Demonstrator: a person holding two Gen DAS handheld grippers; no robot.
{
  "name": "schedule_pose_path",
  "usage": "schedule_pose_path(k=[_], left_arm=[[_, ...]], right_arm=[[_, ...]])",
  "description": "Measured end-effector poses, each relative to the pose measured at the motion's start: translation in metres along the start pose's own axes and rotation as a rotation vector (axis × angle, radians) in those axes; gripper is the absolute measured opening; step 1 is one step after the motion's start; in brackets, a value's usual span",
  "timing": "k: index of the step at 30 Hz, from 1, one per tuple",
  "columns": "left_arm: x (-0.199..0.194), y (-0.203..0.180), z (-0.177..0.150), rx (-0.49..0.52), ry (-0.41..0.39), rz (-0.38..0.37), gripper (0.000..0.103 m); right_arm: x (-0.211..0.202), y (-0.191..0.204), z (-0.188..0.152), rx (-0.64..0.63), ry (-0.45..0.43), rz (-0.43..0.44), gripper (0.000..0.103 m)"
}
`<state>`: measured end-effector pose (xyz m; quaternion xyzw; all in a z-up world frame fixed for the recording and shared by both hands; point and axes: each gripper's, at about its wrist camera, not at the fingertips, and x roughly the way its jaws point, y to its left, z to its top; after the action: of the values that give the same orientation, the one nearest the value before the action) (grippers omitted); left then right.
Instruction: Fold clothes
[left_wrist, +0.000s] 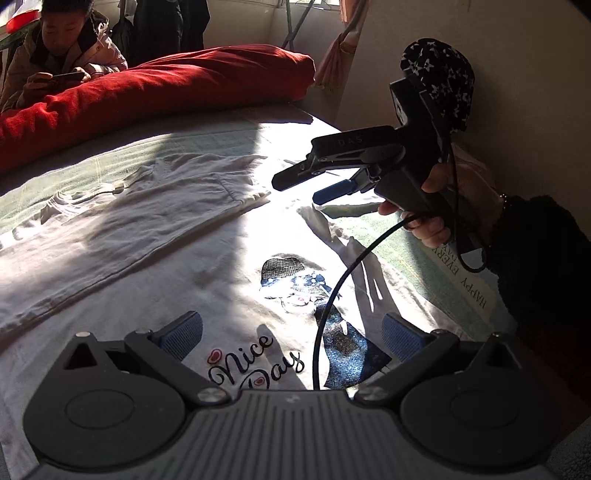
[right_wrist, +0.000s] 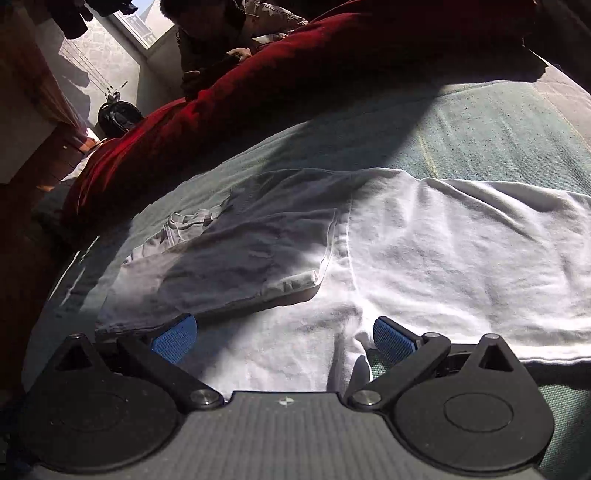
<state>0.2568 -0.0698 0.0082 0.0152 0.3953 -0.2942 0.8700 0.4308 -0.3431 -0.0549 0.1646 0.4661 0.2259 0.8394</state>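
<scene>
A white T-shirt (left_wrist: 221, 266) with a "Nice Day" print (left_wrist: 255, 363) lies flat on the bed, partly in bright sun. One side with its sleeve (left_wrist: 129, 214) is folded over the body; the right wrist view shows this flap (right_wrist: 240, 258) in shadow. My left gripper (left_wrist: 291, 336) is open just above the print, holding nothing. A hand holds my right gripper (left_wrist: 297, 190) over the shirt's far right edge. The right gripper (right_wrist: 283, 339) is open and empty, with the shirt (right_wrist: 443, 258) under it.
A green sheet (left_wrist: 406, 236) covers the bed. A thick red quilt (left_wrist: 155, 88) lies along the far side, and a person (left_wrist: 59, 55) sits behind it with a phone. A wall (left_wrist: 517, 74) stands close on the right. A black cable (left_wrist: 332, 295) hangs over the shirt.
</scene>
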Motion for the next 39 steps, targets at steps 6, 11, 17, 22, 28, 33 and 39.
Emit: schedule_pose_path(k=[6, 11, 17, 22, 28, 33, 39], left_arm=[[-0.010, -0.002, -0.013, -0.022, 0.011, 0.028, 0.102], [-0.015, 0.000, -0.020, -0.049, -0.001, 0.040, 0.102], [-0.019, 0.005, -0.027, -0.090, -0.009, 0.046, 0.102], [-0.021, 0.012, -0.030, -0.103, -0.003, 0.055, 0.102], [-0.018, 0.013, -0.030, -0.129, -0.019, 0.038, 0.102], [-0.020, 0.011, -0.035, -0.124, -0.008, 0.040, 0.102], [-0.029, 0.006, -0.039, -0.132, -0.026, 0.048, 0.102]], right_arm=[[0.001, 0.005, -0.014, 0.009, 0.012, -0.029, 0.103], [0.003, 0.011, -0.019, 0.004, 0.013, -0.032, 0.103], [0.006, 0.019, -0.017, -0.016, 0.006, -0.014, 0.103], [0.008, 0.026, -0.016, -0.032, -0.001, 0.002, 0.103], [0.016, 0.032, -0.014, -0.048, -0.003, 0.010, 0.103], [0.029, 0.024, -0.025, -0.076, 0.021, -0.028, 0.103], [-0.016, 0.029, -0.059, -0.068, 0.049, -0.081, 0.103]])
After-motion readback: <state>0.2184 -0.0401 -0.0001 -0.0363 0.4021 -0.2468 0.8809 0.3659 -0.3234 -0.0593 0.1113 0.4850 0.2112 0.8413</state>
